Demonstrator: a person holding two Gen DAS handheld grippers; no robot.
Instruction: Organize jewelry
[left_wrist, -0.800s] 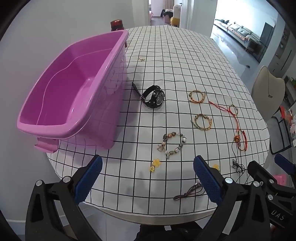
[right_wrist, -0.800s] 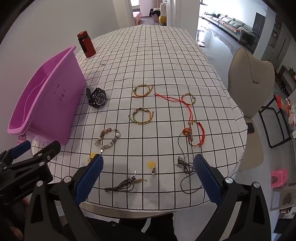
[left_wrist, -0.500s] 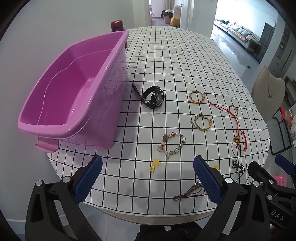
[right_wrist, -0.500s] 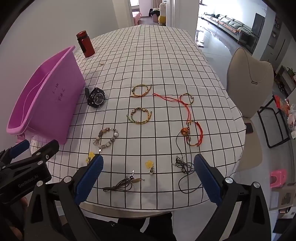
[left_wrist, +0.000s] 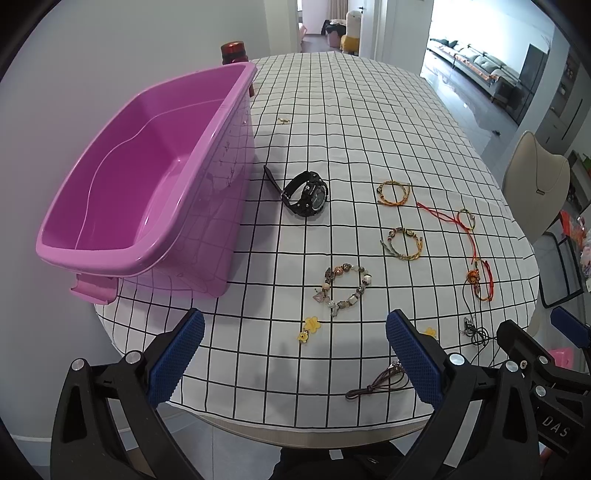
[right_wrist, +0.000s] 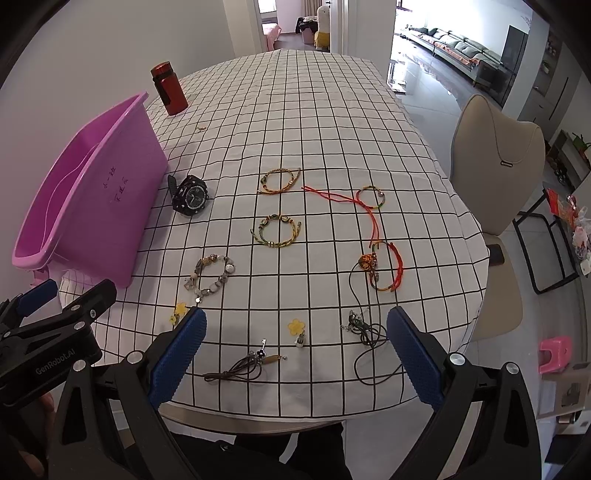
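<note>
An empty pink bin (left_wrist: 140, 184) stands at the table's left; it also shows in the right wrist view (right_wrist: 92, 206). Beside it lies a black watch (left_wrist: 306, 194) (right_wrist: 190, 195). Jewelry is spread on the checked cloth: a beaded bracelet (left_wrist: 345, 290) (right_wrist: 210, 277), two woven bracelets (right_wrist: 279, 181) (right_wrist: 277, 230), red cord bracelets (right_wrist: 382, 266), a brown cord necklace (right_wrist: 243, 367), a black cord necklace (right_wrist: 365, 332), yellow flower charms (right_wrist: 296, 326). My left gripper (left_wrist: 295, 354) is open and empty above the near edge. My right gripper (right_wrist: 295, 354) is open and empty above the near edge.
A red bottle (right_wrist: 169, 88) stands behind the bin. A small gold piece (left_wrist: 283, 120) lies on the cloth far back. A beige chair (right_wrist: 495, 177) stands at the table's right side. The table's front edge (right_wrist: 295, 424) runs just under both grippers.
Both grippers have shifted slightly; the scene has slid a little in both views. Both stay open and empty. Nothing on the table has moved.
</note>
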